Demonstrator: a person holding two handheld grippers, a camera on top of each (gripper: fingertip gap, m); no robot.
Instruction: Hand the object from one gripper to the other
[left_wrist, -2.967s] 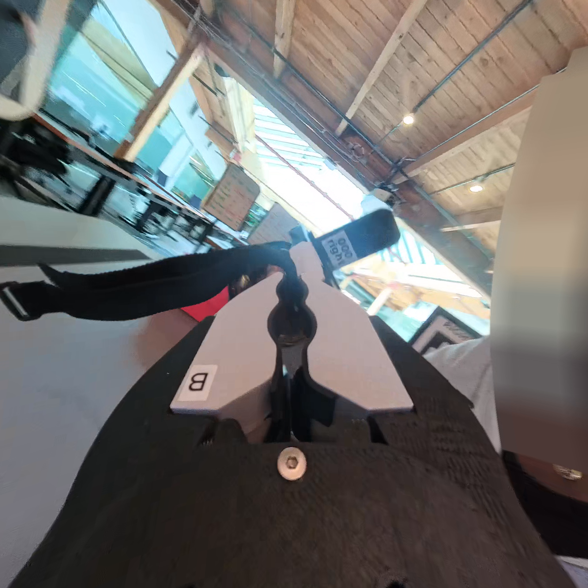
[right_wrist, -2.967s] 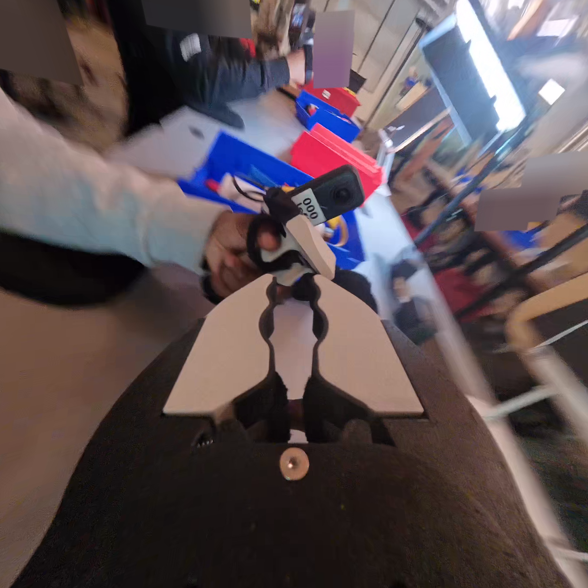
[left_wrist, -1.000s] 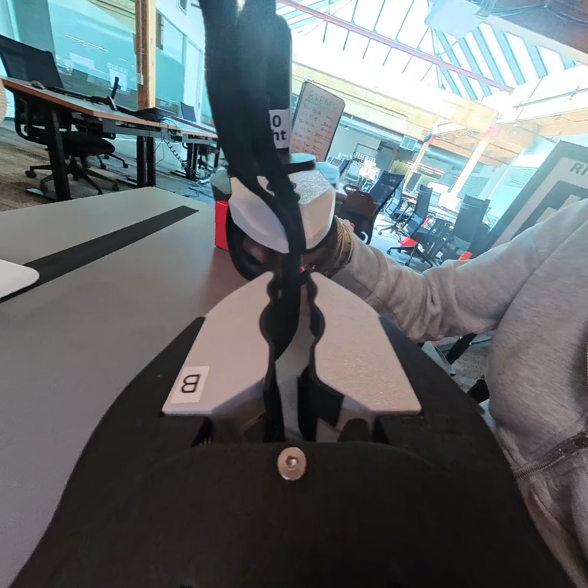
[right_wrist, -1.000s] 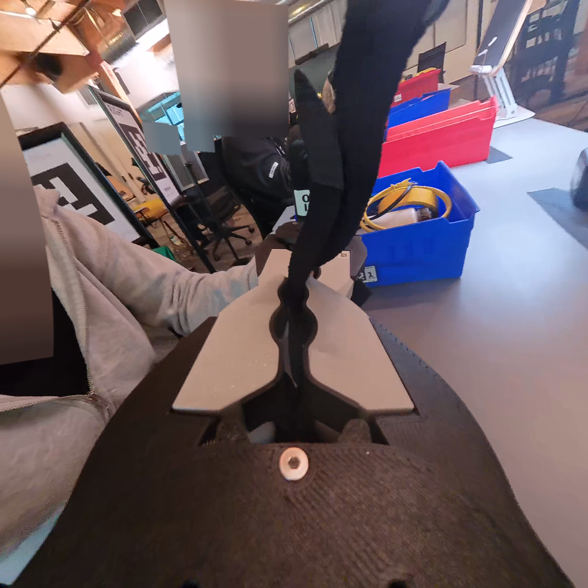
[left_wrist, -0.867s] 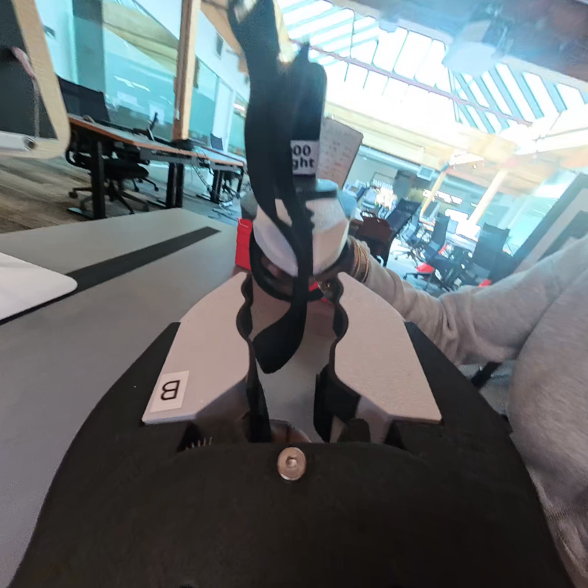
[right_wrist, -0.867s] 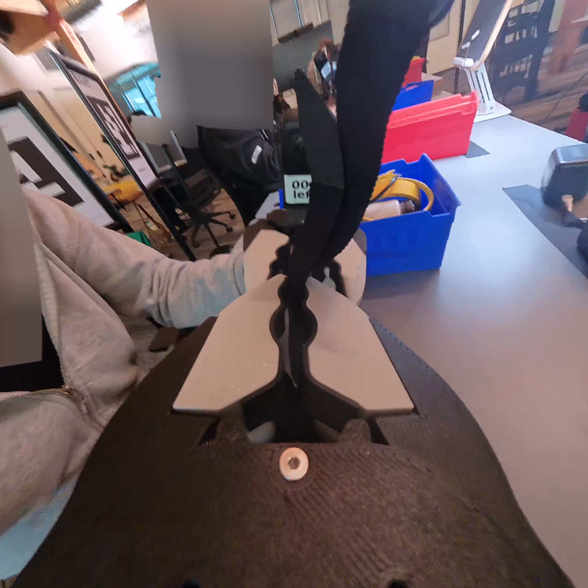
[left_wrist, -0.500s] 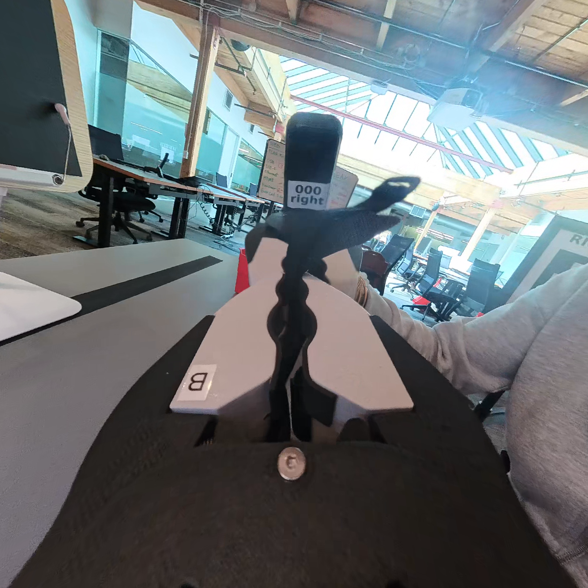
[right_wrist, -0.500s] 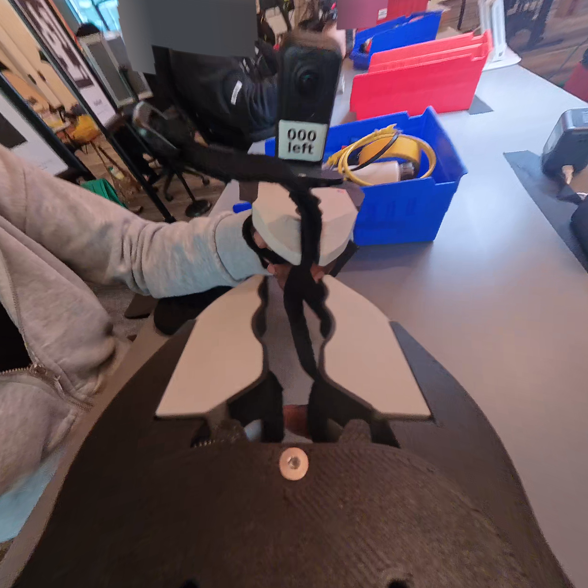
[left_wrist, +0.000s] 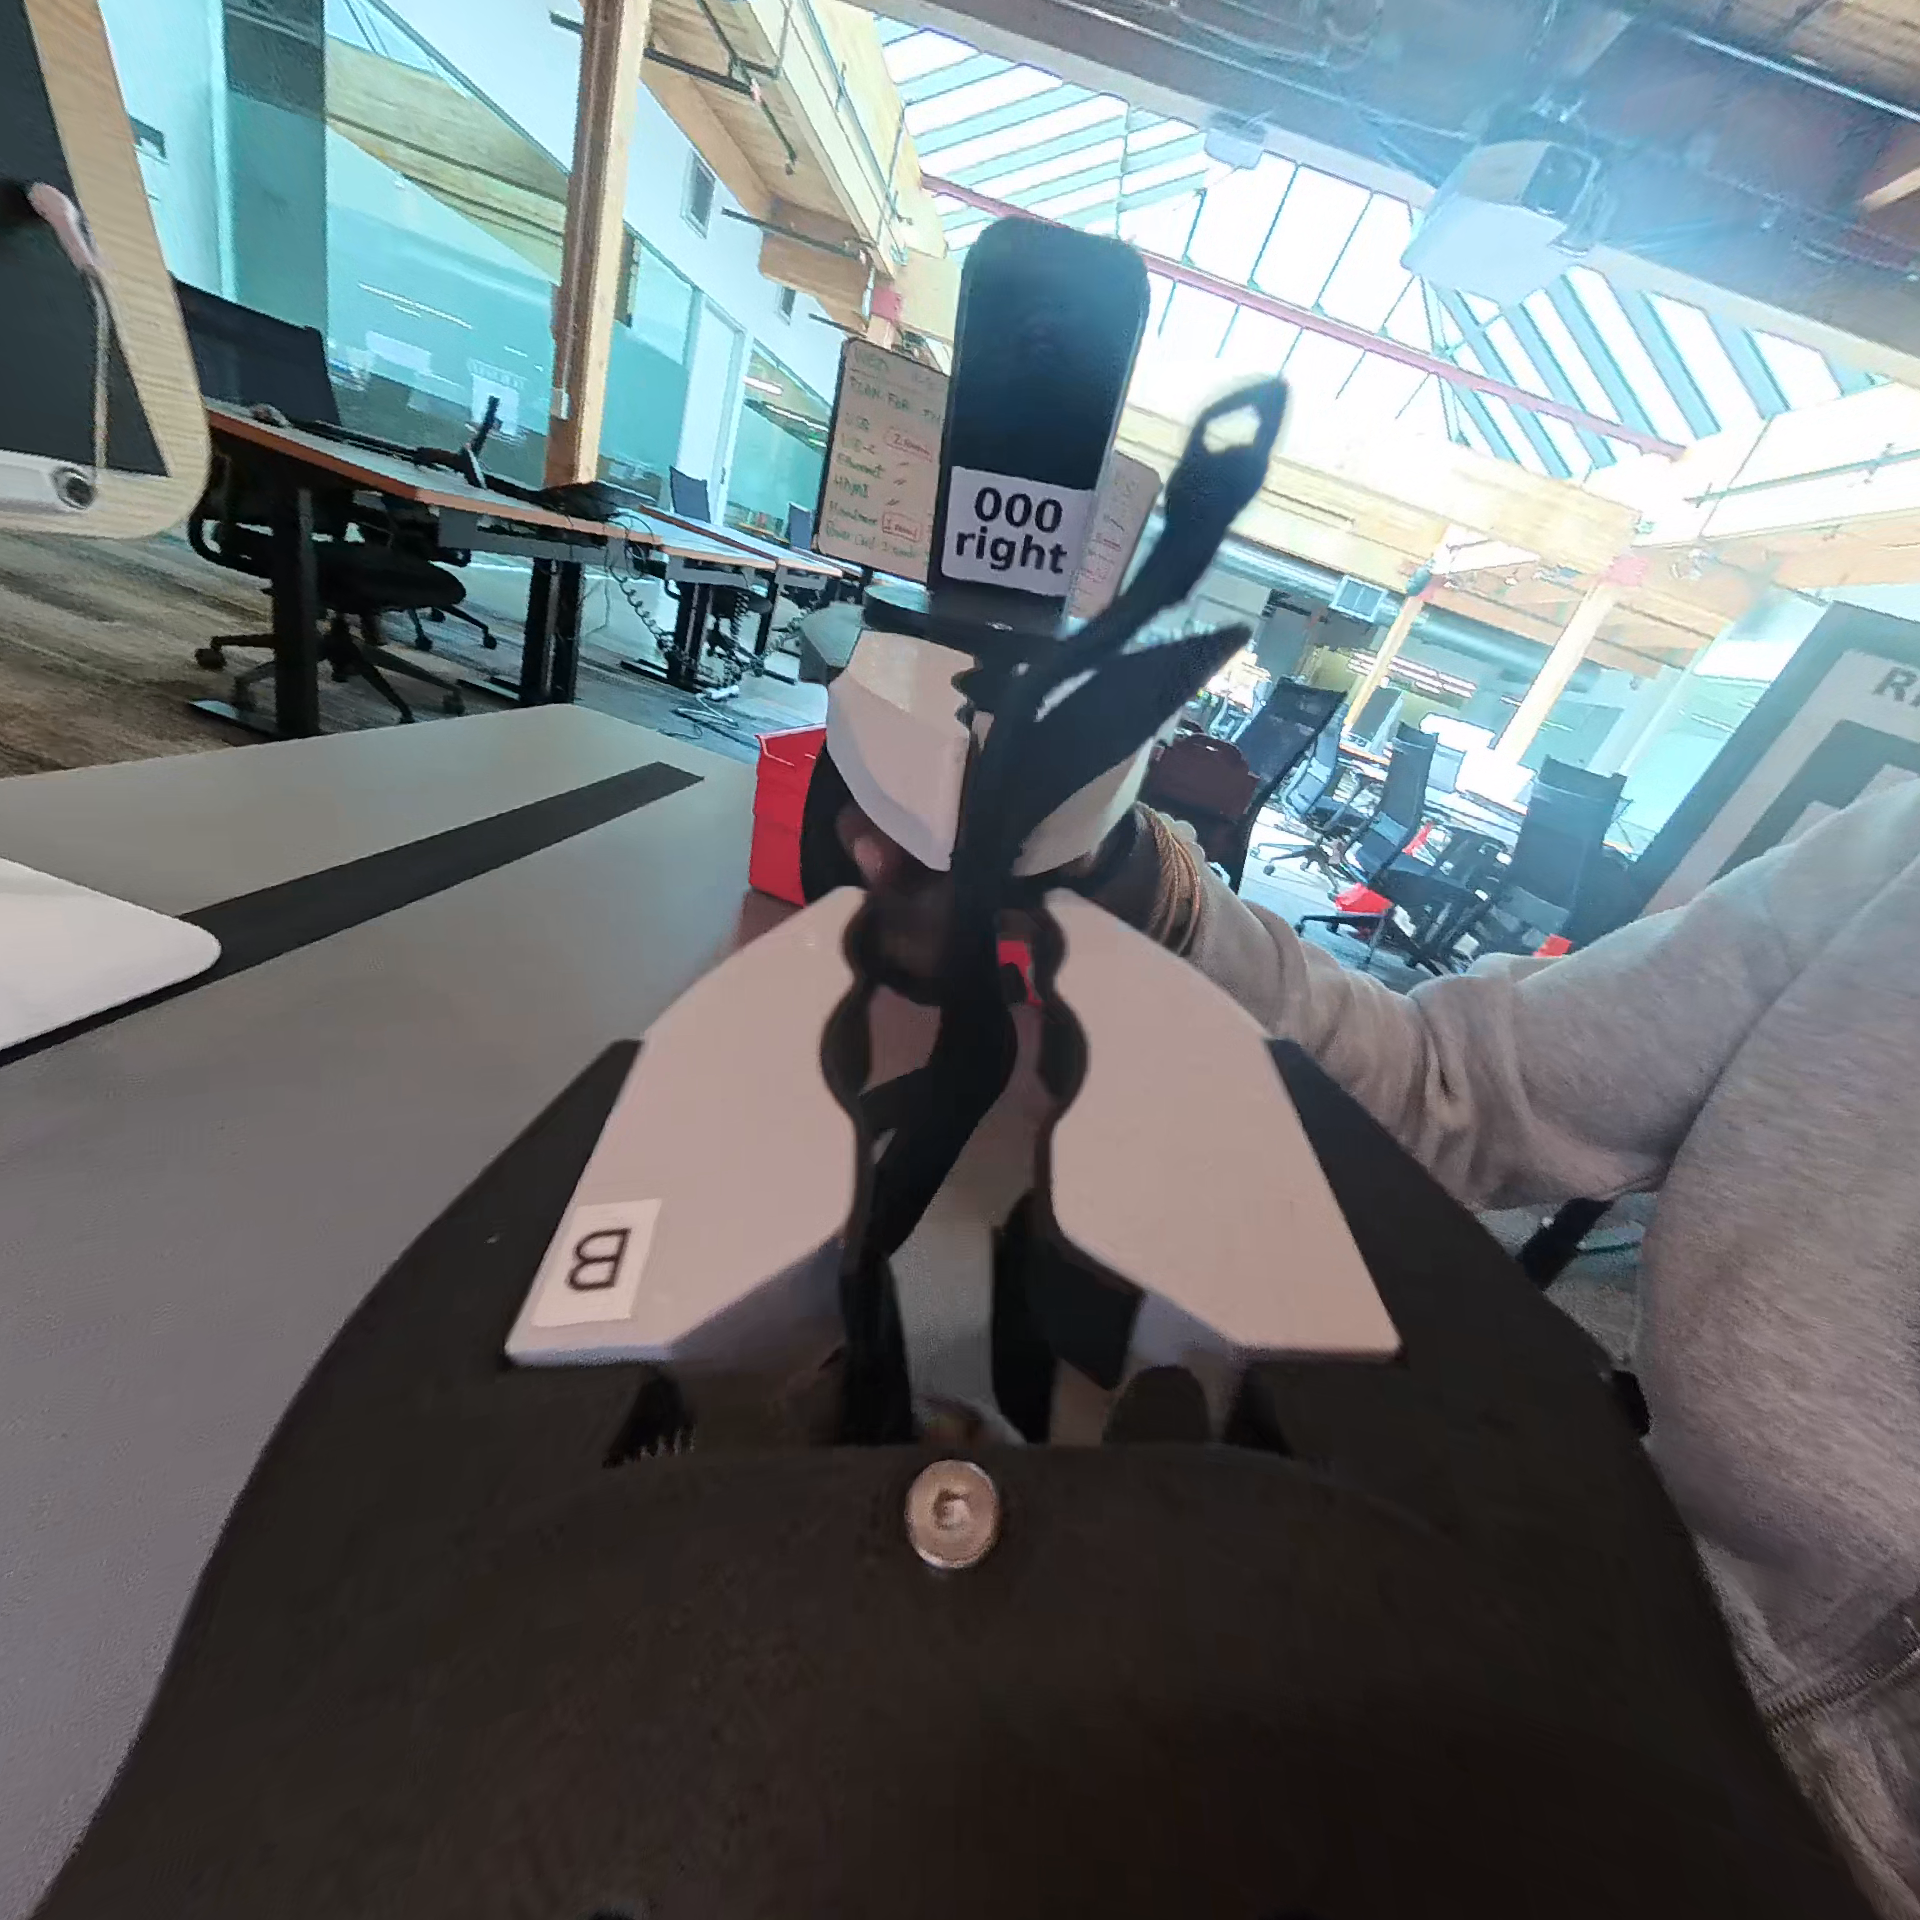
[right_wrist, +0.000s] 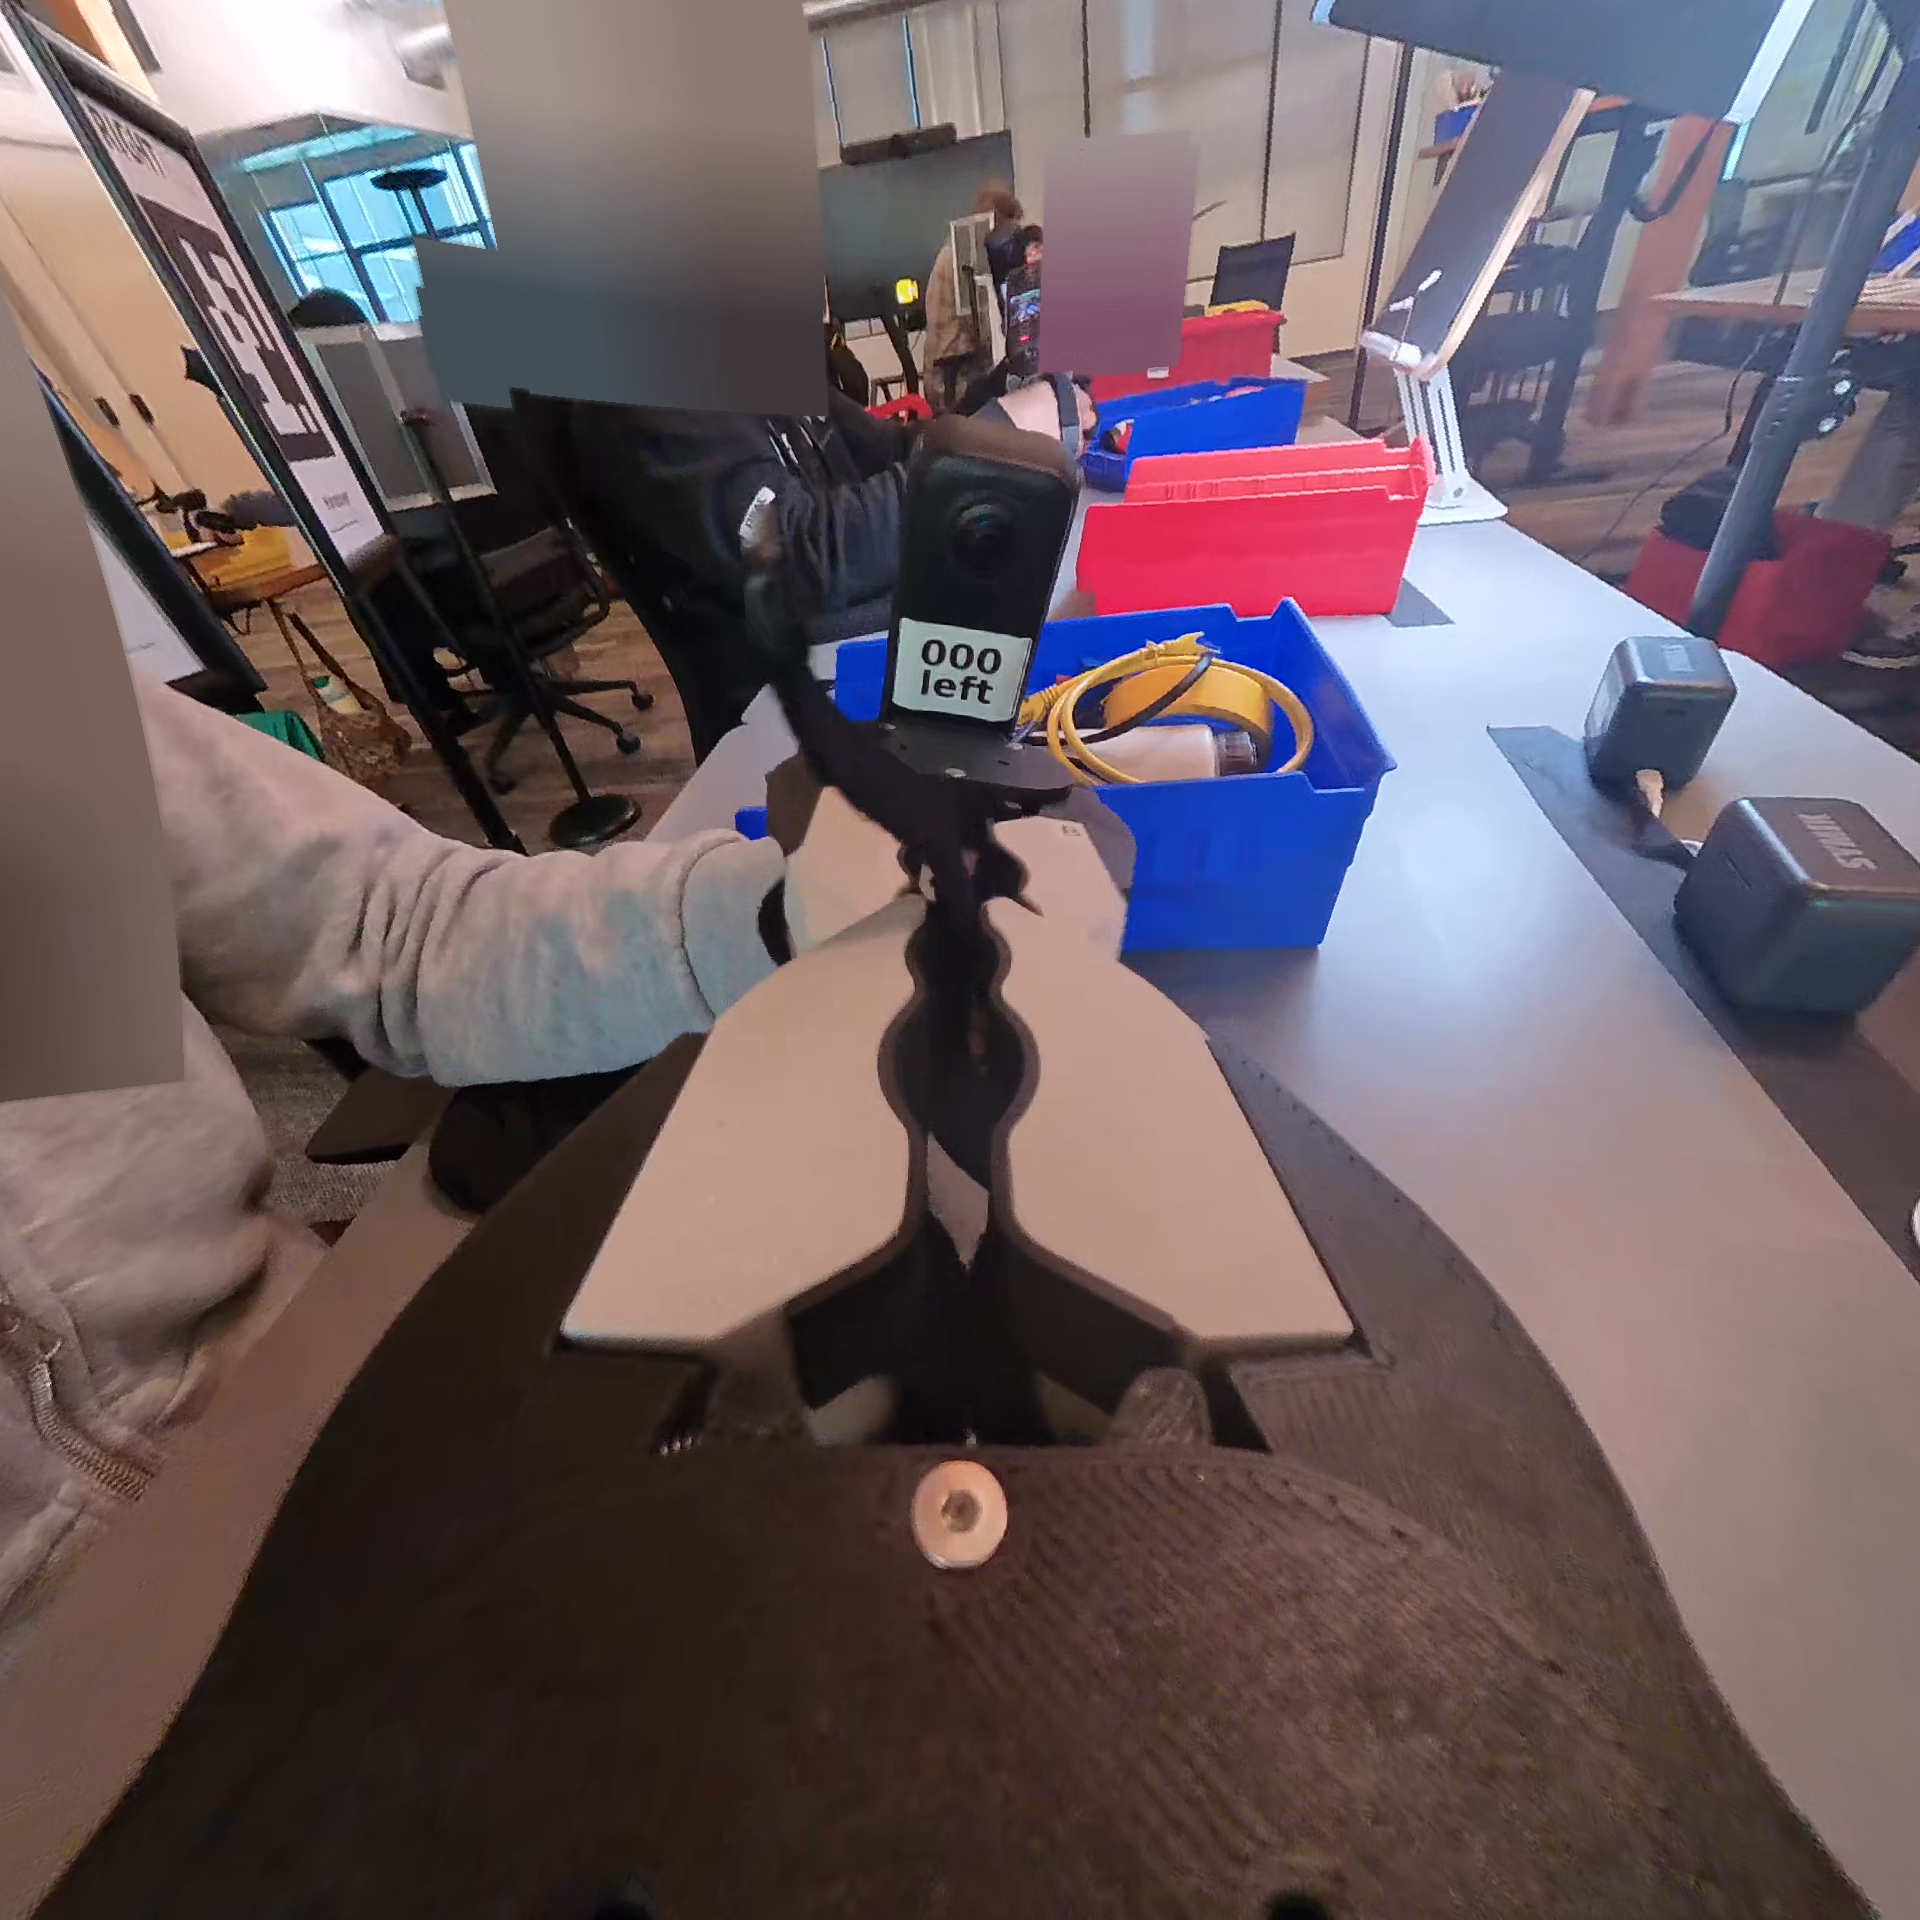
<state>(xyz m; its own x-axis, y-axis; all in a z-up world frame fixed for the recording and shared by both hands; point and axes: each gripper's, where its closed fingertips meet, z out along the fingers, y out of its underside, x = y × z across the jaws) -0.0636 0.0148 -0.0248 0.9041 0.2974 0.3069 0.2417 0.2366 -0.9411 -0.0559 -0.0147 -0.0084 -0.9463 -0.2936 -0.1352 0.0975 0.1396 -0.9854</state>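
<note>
The object is a black webbing strap (left_wrist: 1143, 665). In the left wrist view it runs from between my left gripper's (left_wrist: 951, 914) spread fingers up to my right gripper (left_wrist: 977, 790), which faces it tip to tip. One loose end sticks up to the right. My left gripper is open and the strap lies loose in the gap. In the right wrist view my right gripper (right_wrist: 956, 914) is shut on the strap (right_wrist: 956, 997). The left gripper (right_wrist: 951, 852) sits just beyond, with its fingers apart. Both are held above the grey table (right_wrist: 1507, 1039).
A blue bin (right_wrist: 1226, 862) with a yellow cable stands just behind the grippers, and a red bin (right_wrist: 1247, 551) stands farther back. Two black boxes (right_wrist: 1797, 904) sit at the right. A white pad (left_wrist: 83, 956) lies at the table's left. Grey sleeves (right_wrist: 416, 935) reach in. Left and right tips are no more than a few centimetres apart.
Half a second ago my left gripper was shut on the strap and my right was open. Now my right has closed on the strap and my left has opened.
</note>
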